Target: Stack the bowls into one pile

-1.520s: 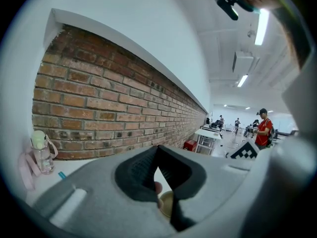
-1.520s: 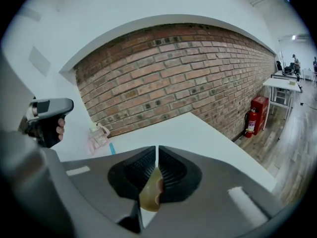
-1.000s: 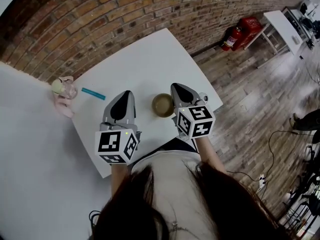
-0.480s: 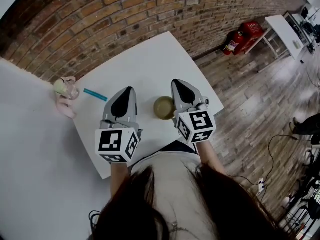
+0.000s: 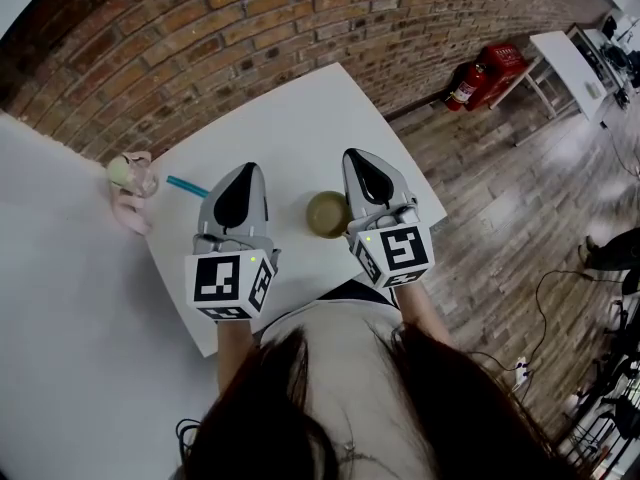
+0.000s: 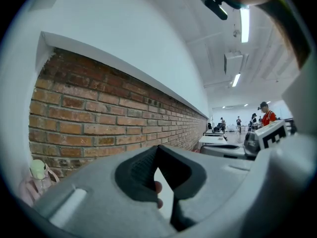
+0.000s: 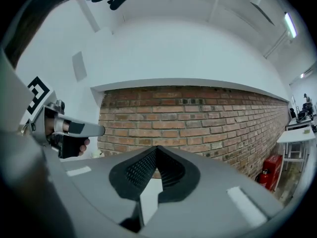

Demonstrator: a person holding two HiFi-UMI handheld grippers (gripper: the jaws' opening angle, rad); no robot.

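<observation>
A brown bowl point(image 5: 327, 214) sits on the white table point(image 5: 290, 118) near its front edge; I cannot tell whether more bowls are nested in it. It lies between my two grippers, and neither one touches it. My left gripper point(image 5: 247, 169) hovers to its left, jaws shut with nothing in them. My right gripper point(image 5: 356, 155) hovers close to its right, also shut and holding nothing. Both gripper views look level at the brick wall over closed jaws, left gripper point(image 6: 157, 147) and right gripper point(image 7: 157, 148), so the bowl is hidden there.
A pink bottle with a pale lid point(image 5: 128, 179) and a teal stick point(image 5: 187, 187) lie at the table's left edge. The brick wall point(image 5: 230, 28) runs behind the table. A red fire extinguisher point(image 5: 467, 77) stands on the wooden floor to the right.
Both grippers have tilted up slightly and their tips have edged forward over the table. The bowl has not moved.
</observation>
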